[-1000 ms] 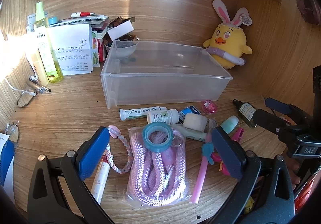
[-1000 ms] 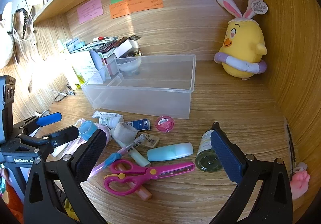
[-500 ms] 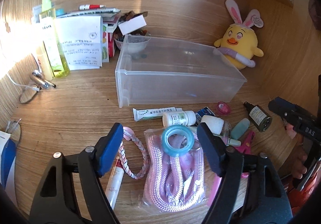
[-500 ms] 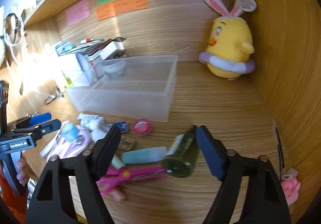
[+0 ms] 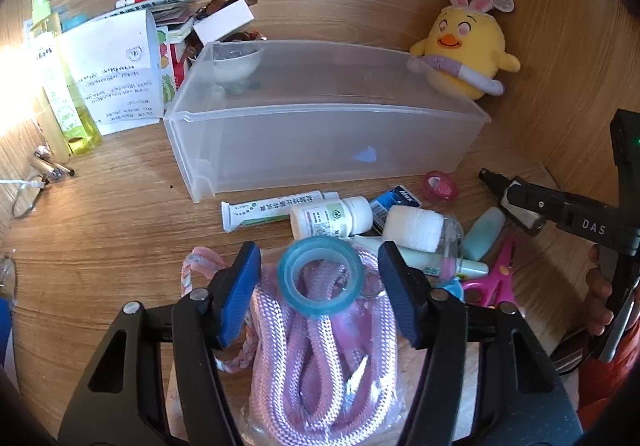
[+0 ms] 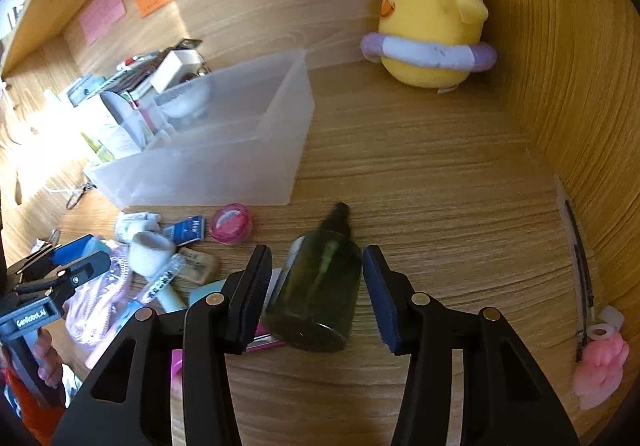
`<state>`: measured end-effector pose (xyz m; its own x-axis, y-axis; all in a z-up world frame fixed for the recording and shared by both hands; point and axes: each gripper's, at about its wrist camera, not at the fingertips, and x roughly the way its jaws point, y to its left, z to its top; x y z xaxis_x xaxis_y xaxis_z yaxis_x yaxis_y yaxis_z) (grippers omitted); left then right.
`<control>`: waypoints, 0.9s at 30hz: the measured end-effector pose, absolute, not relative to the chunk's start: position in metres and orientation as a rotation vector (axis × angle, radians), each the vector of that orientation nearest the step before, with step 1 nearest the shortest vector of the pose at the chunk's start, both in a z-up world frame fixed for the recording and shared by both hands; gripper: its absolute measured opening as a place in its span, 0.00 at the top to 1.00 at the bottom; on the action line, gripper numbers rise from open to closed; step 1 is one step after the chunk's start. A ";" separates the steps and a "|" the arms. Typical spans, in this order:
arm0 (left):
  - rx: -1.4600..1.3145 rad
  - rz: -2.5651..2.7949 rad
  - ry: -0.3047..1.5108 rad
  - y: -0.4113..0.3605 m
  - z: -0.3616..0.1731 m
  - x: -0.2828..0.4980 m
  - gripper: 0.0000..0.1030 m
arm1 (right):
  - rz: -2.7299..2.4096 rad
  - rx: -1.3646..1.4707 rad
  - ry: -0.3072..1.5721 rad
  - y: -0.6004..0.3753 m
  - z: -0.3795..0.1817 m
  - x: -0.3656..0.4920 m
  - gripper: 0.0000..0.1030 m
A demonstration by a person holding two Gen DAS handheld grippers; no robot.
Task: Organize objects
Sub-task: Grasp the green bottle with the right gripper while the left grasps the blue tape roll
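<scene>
Tape roll [image 5: 321,277]: between closing left claw [image 5: 316,286], pads apart.
Green bottle [image 6: 318,292]: lying flat, straddled by closing right claw [image 6: 316,292], ungripped.
Clear bin [image 5: 320,150]: likely destination.

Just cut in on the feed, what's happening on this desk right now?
A person is tidying desk clutter with two handheld grippers. The left gripper is closing around the blue tape roll lying on the bagged pink rope; a gap shows on both sides. The right gripper is closing around the dark green bottle, which lies on its side and is not yet clamped. The clear bin behind looks empty.
</scene>
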<state>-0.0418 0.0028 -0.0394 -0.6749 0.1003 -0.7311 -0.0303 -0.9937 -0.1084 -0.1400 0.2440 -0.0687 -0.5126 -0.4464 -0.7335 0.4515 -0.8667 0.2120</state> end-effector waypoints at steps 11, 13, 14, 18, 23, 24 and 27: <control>-1.183 2.837 -0.142 -0.001 -0.034 -0.038 0.63 | -2.371 1.144 0.023 0.243 -0.075 -0.145 0.63; -1.156 2.838 -0.151 -0.003 -0.028 -0.037 0.63 | -2.381 1.117 0.018 0.246 -0.069 -0.142 0.63; -1.135 2.842 -0.154 -0.004 -0.023 -0.036 0.63 | -2.388 1.103 0.013 0.247 -0.065 -0.142 0.63; -1.058 2.878 -0.146 -0.007 -0.005 -0.036 0.63 | -2.398 1.018 -0.014 0.250 -0.041 -0.138 0.63; -0.966 2.911 -0.155 -0.012 0.017 -0.044 0.63 | -2.410 0.904 -0.004 0.246 -0.010 -0.130 0.63; -0.948 2.918 -0.153 -0.012 0.021 -0.047 0.63 | -2.406 0.886 0.003 0.244 -0.005 -0.130 0.63; -0.914 2.923 -0.148 -0.015 0.033 -0.058 0.63 | -2.401 0.837 0.026 0.233 0.010 -0.131 0.63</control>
<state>-0.0575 -0.0146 0.0327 -0.8197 0.1002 -0.5640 -0.0427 -0.9925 -0.1142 -0.1314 0.2330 0.0101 -0.6282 -0.5259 -0.5734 0.5382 -0.8259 0.1678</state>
